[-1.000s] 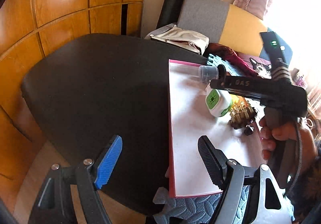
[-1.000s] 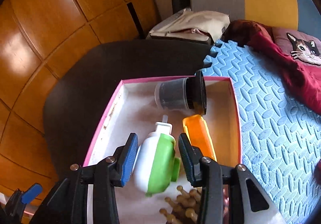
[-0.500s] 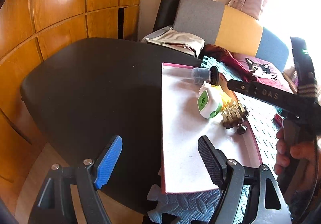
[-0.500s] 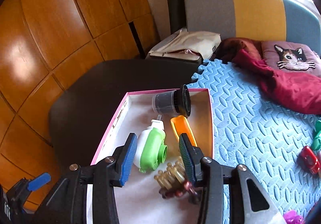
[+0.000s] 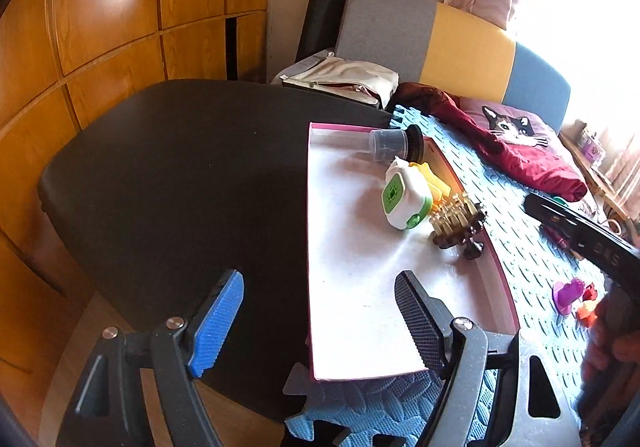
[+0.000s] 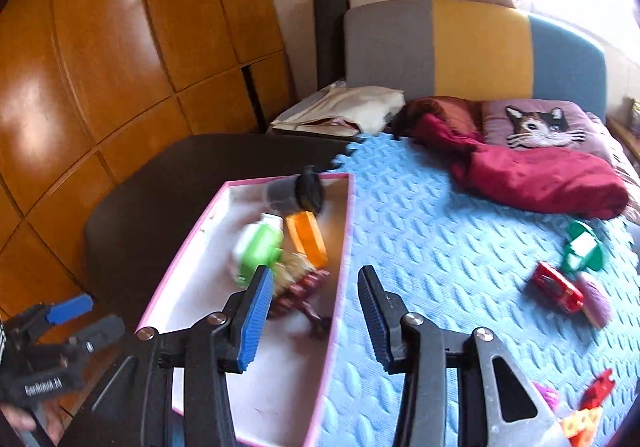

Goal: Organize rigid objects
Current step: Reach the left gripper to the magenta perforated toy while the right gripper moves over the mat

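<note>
The pink-edged box (image 6: pixel 347 247) on the blue mat (image 6: pixel 440 247) holds your green-and-white bottle (image 5: pixel 404 199). Only your right view shows the red toy car (image 6: pixel 556 287). Both your left gripper (image 5: pixel 320 323) and right gripper (image 6: pixel 316 319) stand apart, empty.

Left gripper (image 5: pixel 320 315) jaws apart, empty, over pink-edged box (image 5: pixel 360 307) w/ green-white bottle (image 5: pixel 404 199).

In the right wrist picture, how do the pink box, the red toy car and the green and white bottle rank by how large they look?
Largest to smallest:
1. pink box
2. green and white bottle
3. red toy car
The bottle and car look close in size, and both are blurred, so their order is unsure.
</note>
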